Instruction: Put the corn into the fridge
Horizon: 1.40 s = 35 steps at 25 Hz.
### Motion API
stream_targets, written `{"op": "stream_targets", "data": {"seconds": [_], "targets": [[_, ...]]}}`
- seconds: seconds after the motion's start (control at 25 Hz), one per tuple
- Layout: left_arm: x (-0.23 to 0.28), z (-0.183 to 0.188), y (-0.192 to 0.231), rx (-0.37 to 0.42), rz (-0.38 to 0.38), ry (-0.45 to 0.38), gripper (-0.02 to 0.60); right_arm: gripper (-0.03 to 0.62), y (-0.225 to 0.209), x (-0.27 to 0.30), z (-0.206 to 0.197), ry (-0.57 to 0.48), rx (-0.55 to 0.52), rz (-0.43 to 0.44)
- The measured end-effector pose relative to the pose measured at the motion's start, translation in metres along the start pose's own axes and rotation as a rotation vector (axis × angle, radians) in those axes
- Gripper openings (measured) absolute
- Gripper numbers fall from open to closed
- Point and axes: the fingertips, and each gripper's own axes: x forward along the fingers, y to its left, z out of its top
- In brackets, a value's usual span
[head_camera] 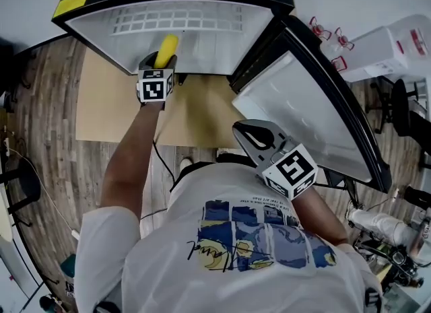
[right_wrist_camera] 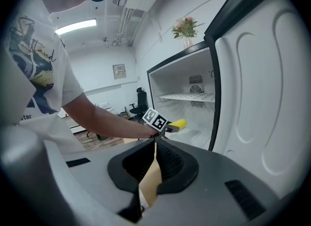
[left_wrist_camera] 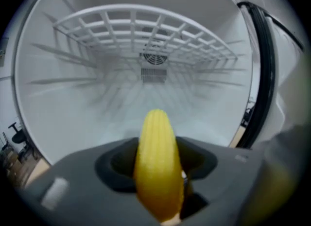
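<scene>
A yellow corn cob (head_camera: 166, 48) sticks out forward from my left gripper (head_camera: 160, 60), which is shut on it at the mouth of the open fridge (head_camera: 121, 29). In the left gripper view the corn (left_wrist_camera: 156, 162) stands between the jaws and points into the white fridge interior, below the wire shelf (left_wrist_camera: 146, 28). My right gripper (head_camera: 245, 130) hangs near the open fridge door (head_camera: 306, 99), shut with nothing in it. The right gripper view shows its jaws (right_wrist_camera: 155, 143) meeting at the tips, and beyond them the left gripper (right_wrist_camera: 168, 126) with the corn (right_wrist_camera: 179, 123).
A brown mat (head_camera: 195, 113) lies on the wooden floor in front of the fridge. A fan vent (left_wrist_camera: 154, 60) sits on the fridge's back wall. A vase of flowers (right_wrist_camera: 186, 28) stands on top. Clear plastic boxes (head_camera: 384, 49) are at the right.
</scene>
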Motion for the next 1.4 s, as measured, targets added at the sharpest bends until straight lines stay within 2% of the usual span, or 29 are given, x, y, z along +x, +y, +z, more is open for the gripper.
{"op": "stream_targets", "data": {"seconds": [0.24,0.56,1.2,1.4], "targets": [[0.045,-0.003,0.01,0.015,0.007,0.036,0.245,0.018,-0.012,0.0,0.0,0.05,-0.033,-0.021],[0.081,-0.006,0.018,0.043,0.017,0.065,0.245,0.018,-0.022,-0.008,-0.008,0.072,0.002,-0.061],[0.1,-0.004,0.021,0.127,0.065,0.078,0.25,0.018,-0.031,-0.02,-0.014,0.096,0.031,-0.119],[0.098,-0.006,0.024,0.12,0.063,0.094,0.301,0.018,-0.031,-0.018,-0.014,0.092,0.029,-0.117]]}}
